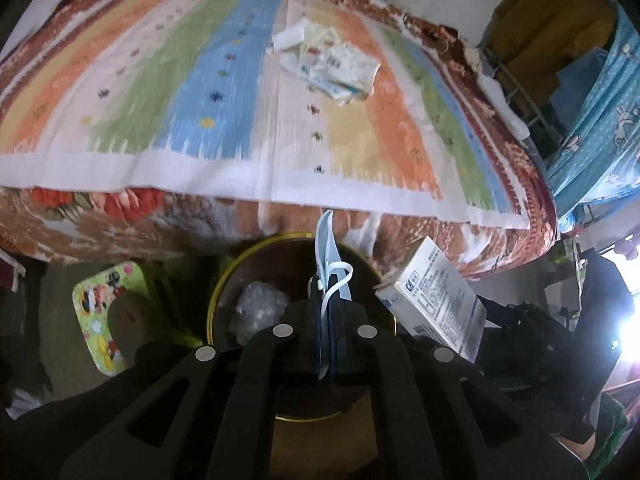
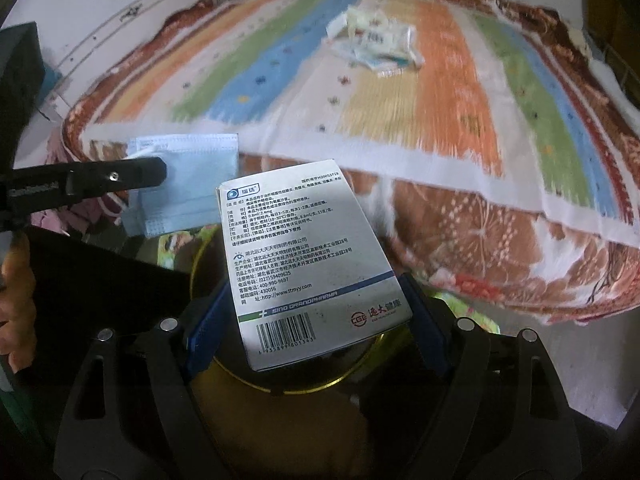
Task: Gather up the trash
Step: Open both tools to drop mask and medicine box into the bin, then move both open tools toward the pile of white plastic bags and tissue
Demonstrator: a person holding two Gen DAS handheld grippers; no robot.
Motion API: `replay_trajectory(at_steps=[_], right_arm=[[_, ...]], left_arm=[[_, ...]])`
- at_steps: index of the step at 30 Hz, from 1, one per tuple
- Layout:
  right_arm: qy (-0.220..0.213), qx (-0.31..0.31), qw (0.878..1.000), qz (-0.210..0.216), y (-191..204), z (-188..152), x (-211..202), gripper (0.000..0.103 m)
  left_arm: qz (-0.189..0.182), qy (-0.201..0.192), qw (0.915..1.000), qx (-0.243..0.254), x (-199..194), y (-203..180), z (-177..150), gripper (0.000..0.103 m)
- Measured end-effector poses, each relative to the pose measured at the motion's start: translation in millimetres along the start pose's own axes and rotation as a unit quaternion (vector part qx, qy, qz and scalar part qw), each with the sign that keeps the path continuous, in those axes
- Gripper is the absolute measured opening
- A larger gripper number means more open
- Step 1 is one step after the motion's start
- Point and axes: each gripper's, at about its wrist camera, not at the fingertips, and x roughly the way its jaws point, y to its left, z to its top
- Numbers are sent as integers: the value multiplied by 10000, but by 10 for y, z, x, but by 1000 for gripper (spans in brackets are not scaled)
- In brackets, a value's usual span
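Note:
My left gripper (image 1: 330, 280) is shut on a light blue face mask (image 1: 328, 240), which stands up from the pads with its white ear loop hanging out. It hangs over a round brown bin with a gold rim (image 1: 214, 304). Crumpled clear plastic (image 1: 260, 308) lies inside the bin. My right gripper (image 2: 314, 284) is shut on a white medicine box (image 2: 304, 248), its blue pads pressing the box's two sides above the bin's rim (image 2: 280, 390). The right wrist view shows the mask (image 2: 188, 184) at left. A pile of white wrappers and packets (image 1: 328, 56) (image 2: 376, 44) lies on the bed.
A bed with a striped blanket (image 1: 200, 100) over a floral cover fills the far side, right behind the bin. A green cartoon-print stool (image 1: 100, 308) stands left of the bin. Blue patterned fabric (image 1: 592, 128) hangs at right. A person's hand (image 2: 16, 280) shows at the left edge.

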Motion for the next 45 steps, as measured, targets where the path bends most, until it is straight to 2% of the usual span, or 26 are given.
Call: replay_trajectory(at_steps=[2, 4, 5, 6, 13, 17, 19, 21, 26, 31, 36, 41, 45], right_arm=[[172, 45, 9998, 33, -7, -3, 75, 76], [414, 32, 9991, 91, 9, -11, 177, 76], [510, 51, 9986, 114, 9, -14, 232, 77], [576, 78, 9982, 120, 7, -13, 273, 77], [728, 173, 9971, 147, -36, 94, 402, 85], [669, 133, 9976, 140, -53, 173, 395, 87], [590, 137, 9981, 126, -77, 238, 361, 88], [483, 147, 9986, 127, -100, 304, 312, 90], [186, 255, 9994, 126, -201, 530, 182, 91], [-16, 315, 9994, 135, -264, 724, 126, 94], [-228, 266, 9994, 53, -276, 908, 109, 94], [-386, 356, 9986, -98, -383, 1120, 142, 94], [-537, 439, 9974, -175, -489, 1268, 166, 94]], left_arm=[[48, 115, 9999, -95, 68, 19, 9, 3], [3, 207, 9996, -190, 118, 37, 18, 13], [-88, 270, 9992, -279, 151, 59, 30, 36], [-171, 278, 9989, -337, 160, 70, 42, 51], [-209, 104, 9977, -634, 139, 147, 198, 54], [-92, -157, 9983, -559, 50, 136, 341, 64], [-7, -283, 9984, -492, 3, 122, 426, 68], [-81, -305, 9980, -551, -10, 149, 504, 73], [-21, -234, 9968, -765, 69, 260, 749, 74], [33, -394, 9927, -1143, 104, 421, 961, 78], [192, -634, 9953, -701, 86, 236, 1090, 89], [640, -902, 9932, -363, 136, 176, 1340, 89], [952, -928, 9909, -210, 240, 236, 1530, 89]])
